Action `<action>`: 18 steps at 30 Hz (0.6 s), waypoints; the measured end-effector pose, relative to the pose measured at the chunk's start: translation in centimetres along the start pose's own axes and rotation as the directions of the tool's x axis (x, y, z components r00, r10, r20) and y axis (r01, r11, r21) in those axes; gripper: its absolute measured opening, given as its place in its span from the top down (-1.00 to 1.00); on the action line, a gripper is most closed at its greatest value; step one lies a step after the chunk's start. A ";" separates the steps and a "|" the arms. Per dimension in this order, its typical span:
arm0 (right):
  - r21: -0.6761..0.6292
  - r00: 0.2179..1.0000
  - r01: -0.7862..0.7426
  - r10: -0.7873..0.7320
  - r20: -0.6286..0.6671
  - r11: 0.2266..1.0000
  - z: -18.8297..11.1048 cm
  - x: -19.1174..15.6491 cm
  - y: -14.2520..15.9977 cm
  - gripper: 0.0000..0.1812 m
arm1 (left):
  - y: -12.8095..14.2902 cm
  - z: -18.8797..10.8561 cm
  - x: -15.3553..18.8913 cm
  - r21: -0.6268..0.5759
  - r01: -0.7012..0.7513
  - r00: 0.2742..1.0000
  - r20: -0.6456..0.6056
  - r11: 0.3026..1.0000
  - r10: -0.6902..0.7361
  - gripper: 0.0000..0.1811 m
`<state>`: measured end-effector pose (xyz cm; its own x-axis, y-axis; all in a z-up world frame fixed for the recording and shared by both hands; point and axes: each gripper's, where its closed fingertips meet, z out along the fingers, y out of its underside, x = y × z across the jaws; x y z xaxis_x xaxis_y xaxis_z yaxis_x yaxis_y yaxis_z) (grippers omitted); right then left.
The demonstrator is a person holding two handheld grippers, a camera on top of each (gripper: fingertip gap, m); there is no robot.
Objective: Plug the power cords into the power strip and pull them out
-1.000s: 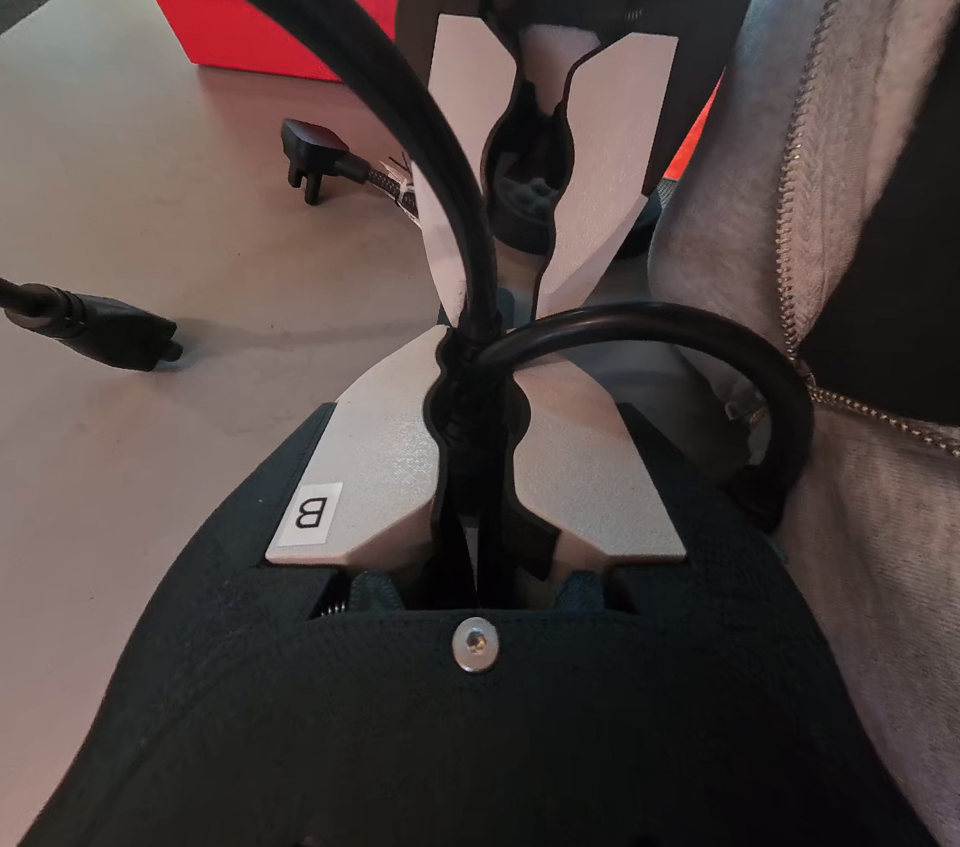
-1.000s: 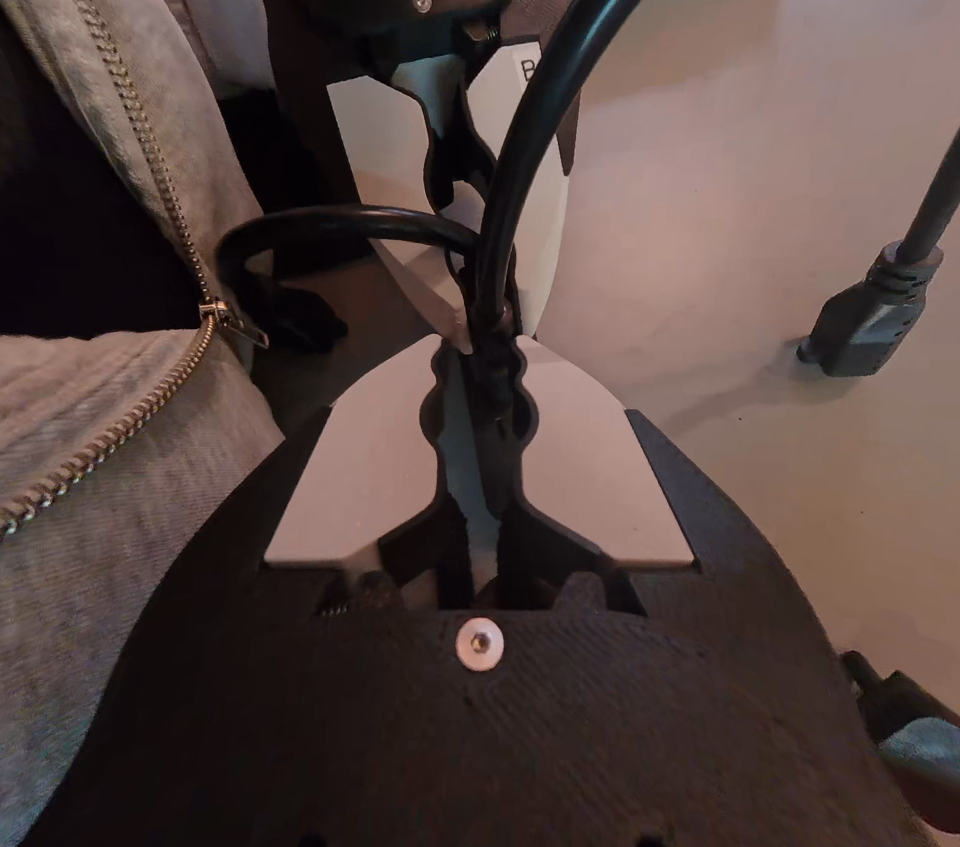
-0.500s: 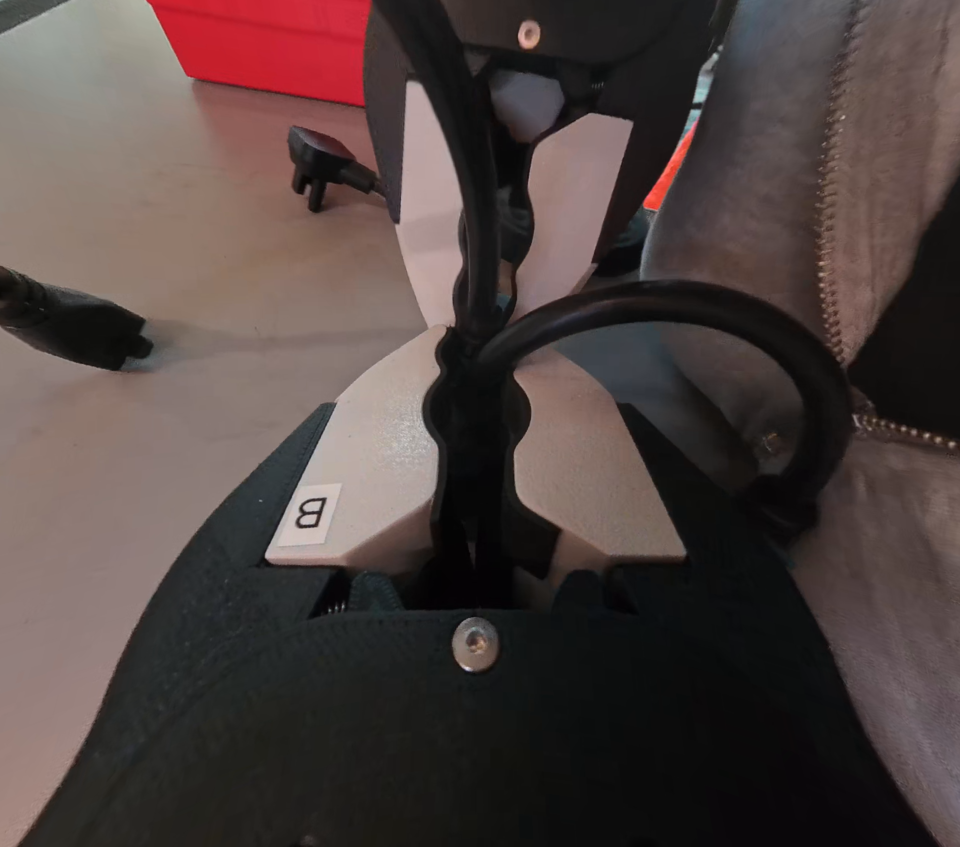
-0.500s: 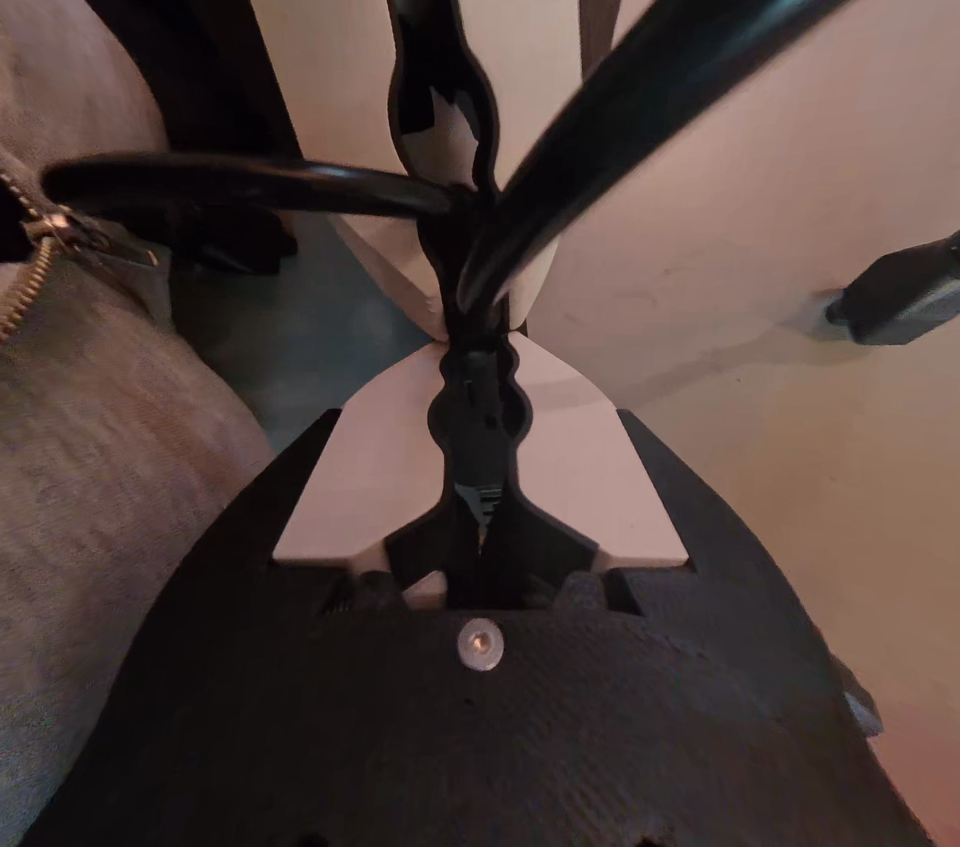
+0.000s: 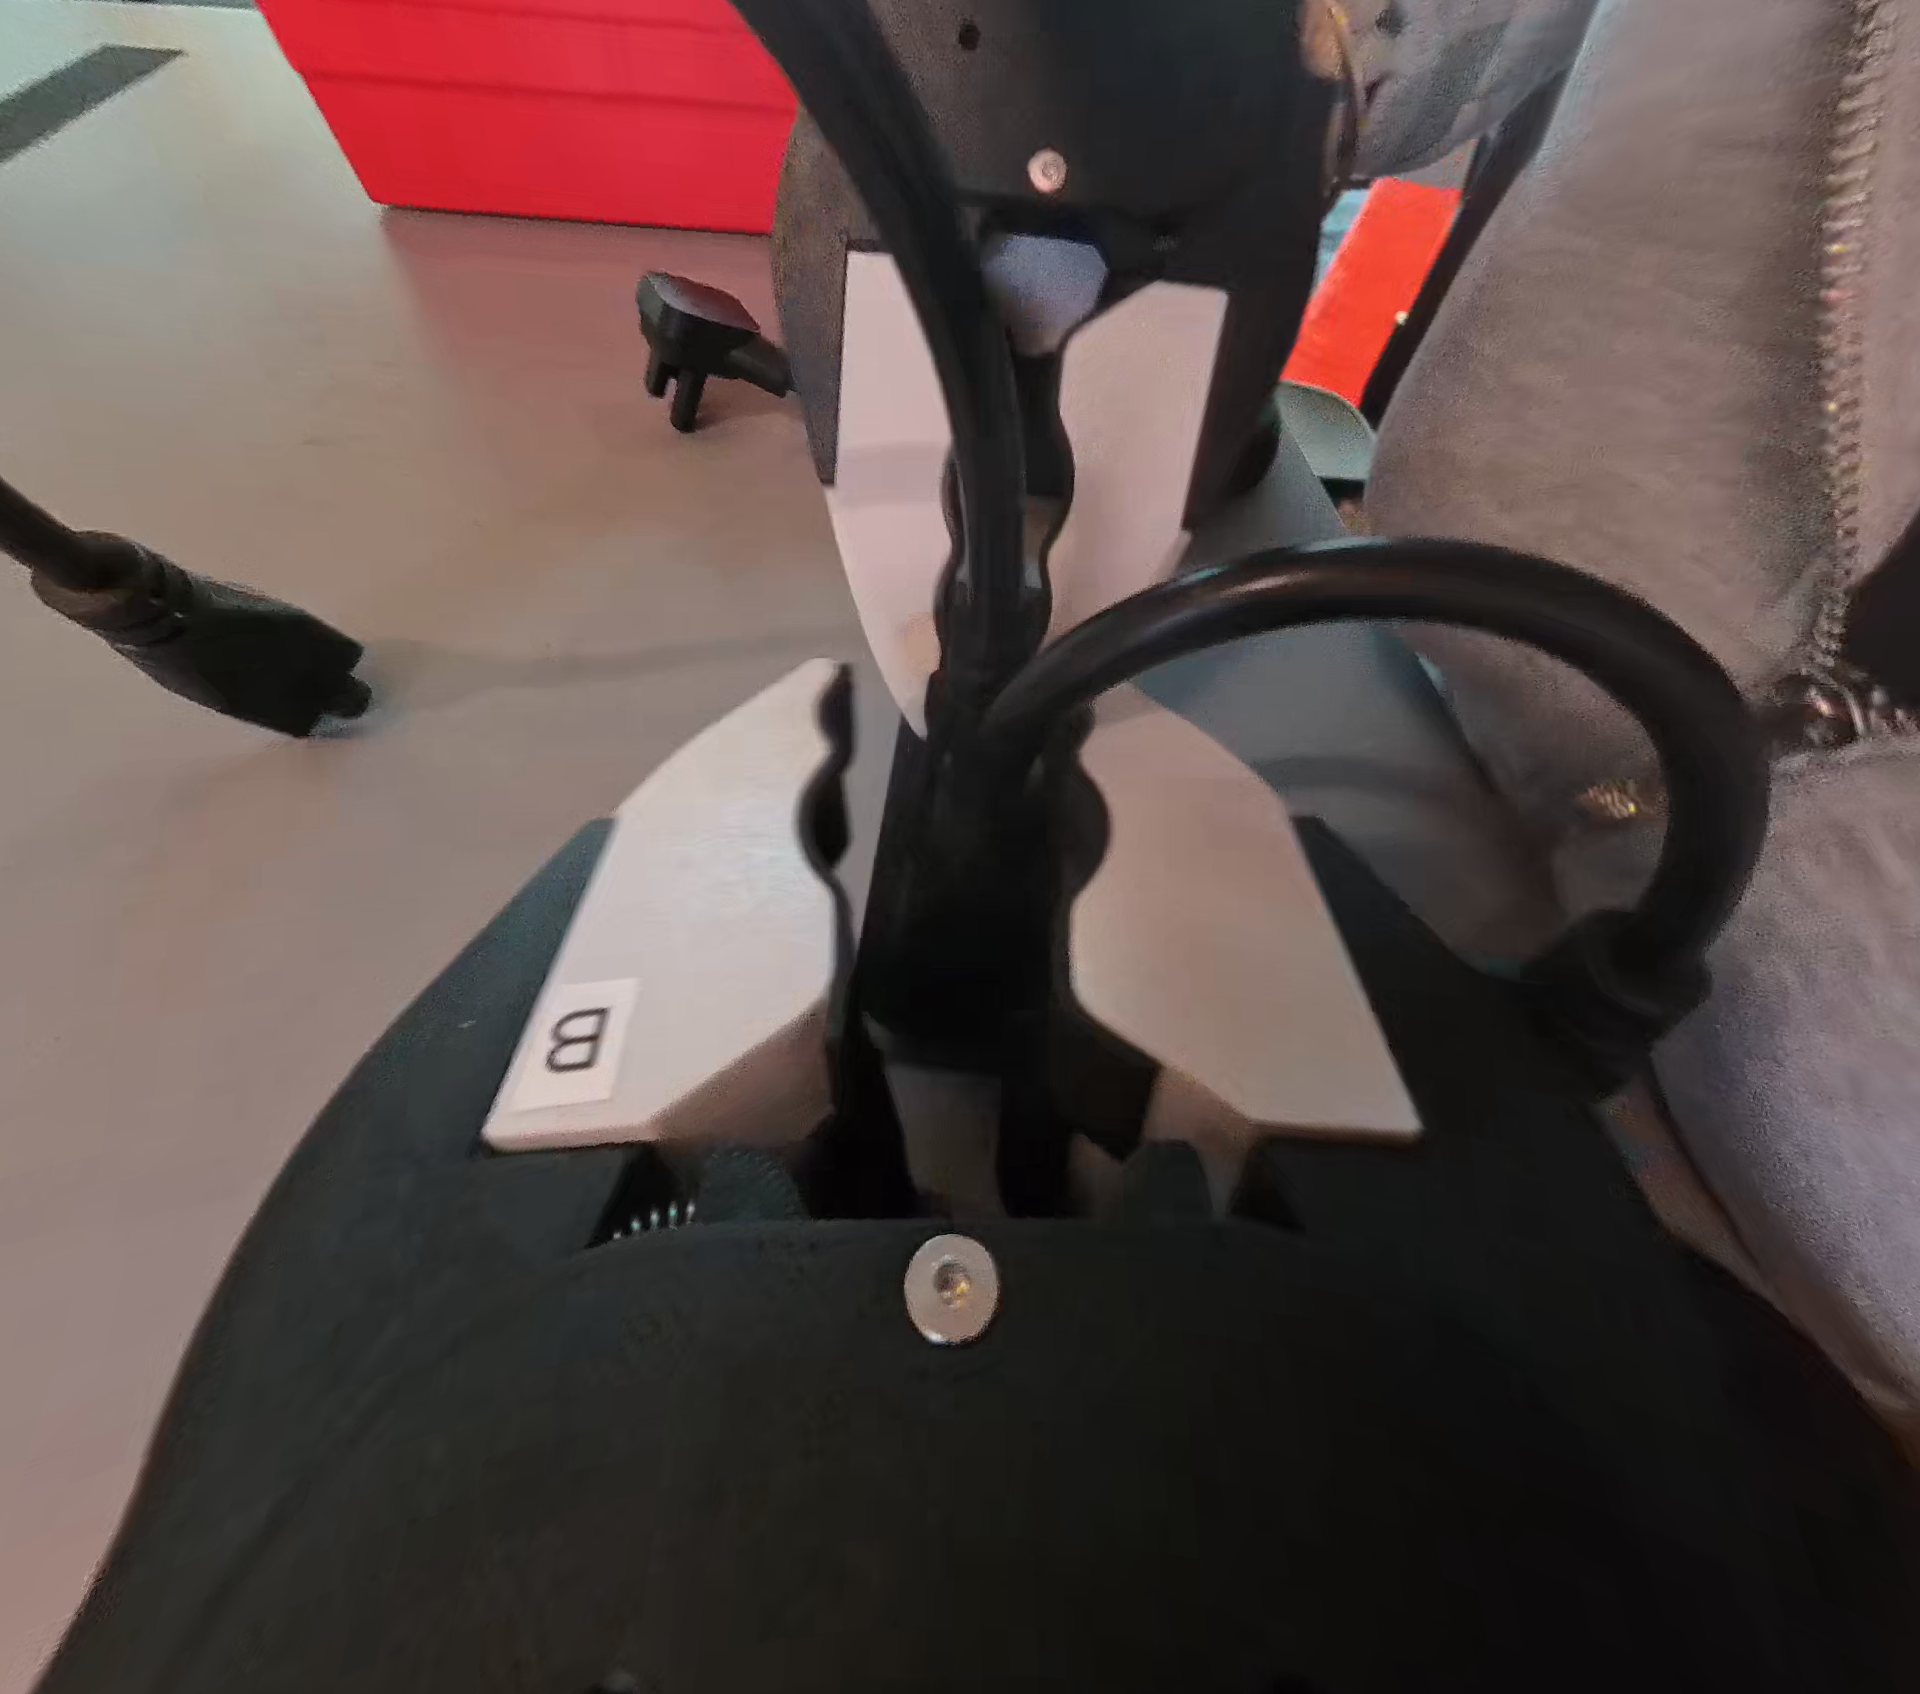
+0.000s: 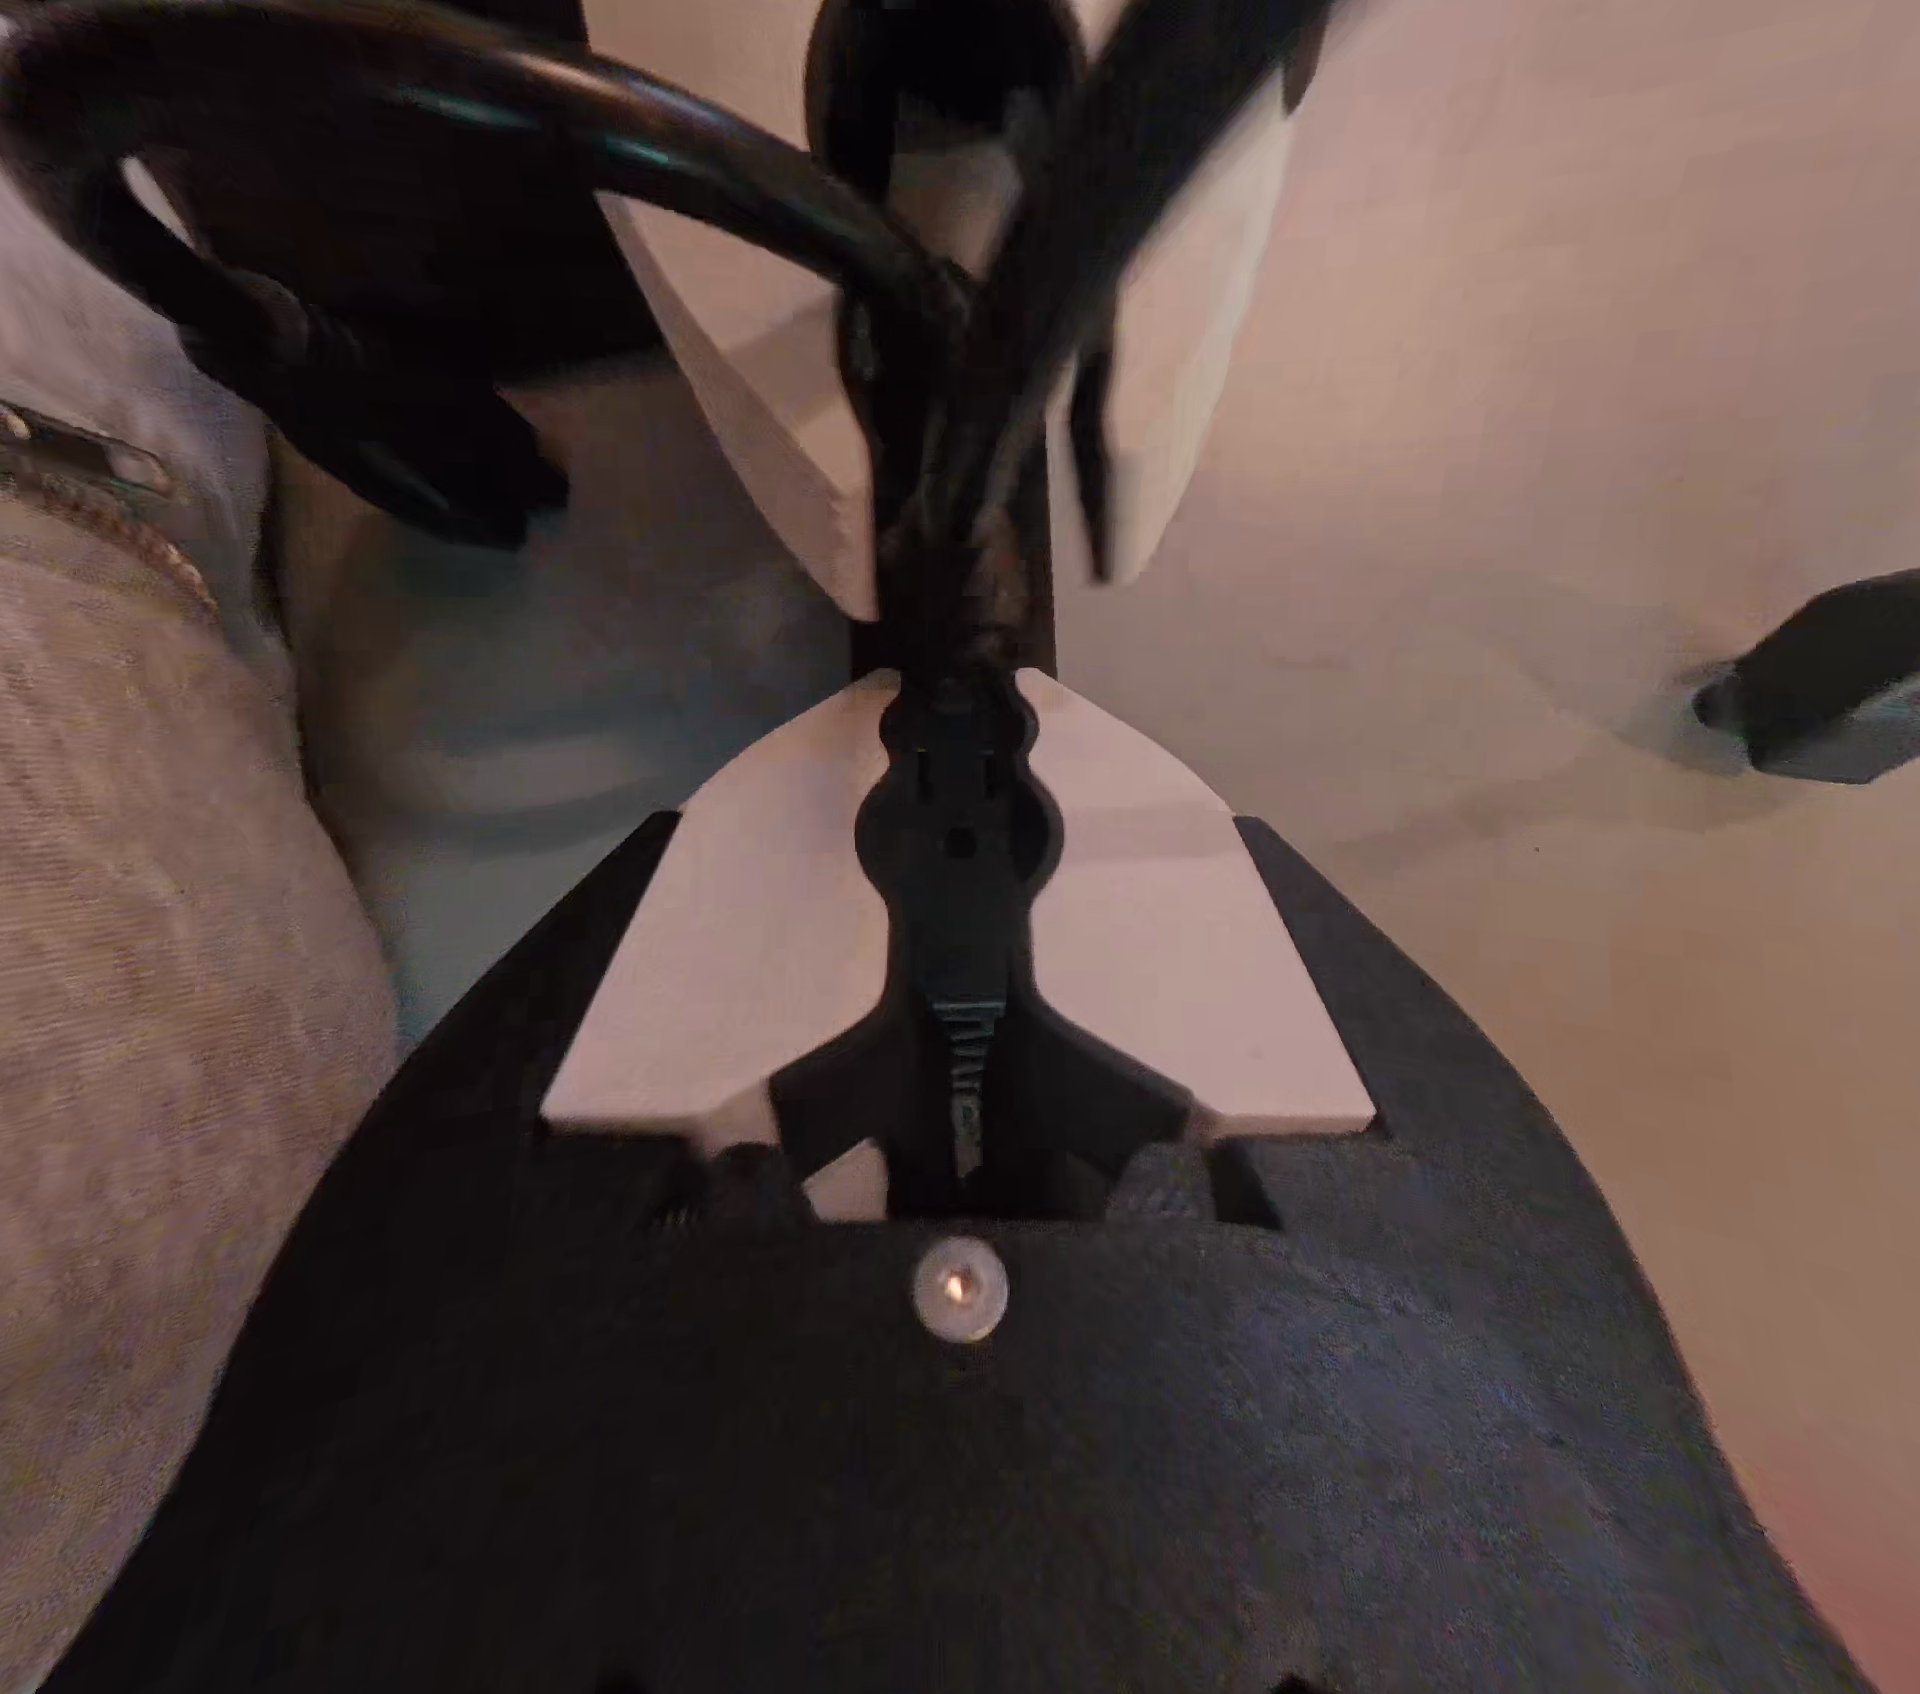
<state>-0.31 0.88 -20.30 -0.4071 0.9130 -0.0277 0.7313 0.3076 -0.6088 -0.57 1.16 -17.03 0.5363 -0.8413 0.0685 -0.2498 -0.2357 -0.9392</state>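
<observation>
A black power cord (image 5: 977, 501) runs between my two grippers, which face each other tip to tip over the table. My left gripper (image 5: 956, 699) stands open, and the cord lies between its jaws with a gap on the left side. My right gripper (image 6: 958, 678) is shut on the power cord (image 6: 951, 823). It also shows in the left wrist view (image 5: 997, 636), clamped on the cord. The left gripper shows in the right wrist view (image 6: 982, 584) with its jaws apart. One loop of cord (image 5: 1455, 584) curls toward the person's jacket. No power strip is in view.
A red bin (image 5: 520, 65) stands at the back of the table. A loose black three-pin plug (image 5: 696, 335) lies in front of it. A black cord connector (image 5: 229, 657) lies at the left and also shows in the right wrist view (image 6: 1829, 688). A grey zip jacket (image 5: 1662, 397) is close by. Less than 4 cm separates the two grippers' tips. Between my right fingertips and the loose black three-pin plug (image 5: 696, 335) there is roughly 15 cm.
My left gripper's jaws have opened off the cord they were clamping. The right gripper stays shut on it. The two grippers have come closer together, and the right view is motion-blurred.
</observation>
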 end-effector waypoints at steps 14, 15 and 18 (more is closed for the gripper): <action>0.336 0.977 0.118 -0.049 -0.207 0.934 -7.3 -0.7 0.9 0.49 | 1.8 -5.4 -1.4 -0.094 0.164 0.939 0.321 0.982 -0.126 -0.36; 0.358 0.972 0.132 -0.050 -0.229 0.924 -7.8 -0.9 1.0 0.49 | 1.8 -6.0 -1.5 -0.073 0.171 0.919 0.371 0.983 -0.133 -0.36; 0.380 0.966 0.130 -0.030 -0.258 0.916 -8.7 -1.2 1.8 0.41 | 1.9 -7.8 -1.5 -0.054 0.166 0.851 0.512 0.985 -0.115 -0.27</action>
<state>6.24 2.63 -14.45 -0.2735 0.9416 0.1962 0.4089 0.2985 -0.8624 -8.13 -1.87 -16.33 0.8981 -0.4398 -0.0060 -0.2008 -0.3977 -0.8953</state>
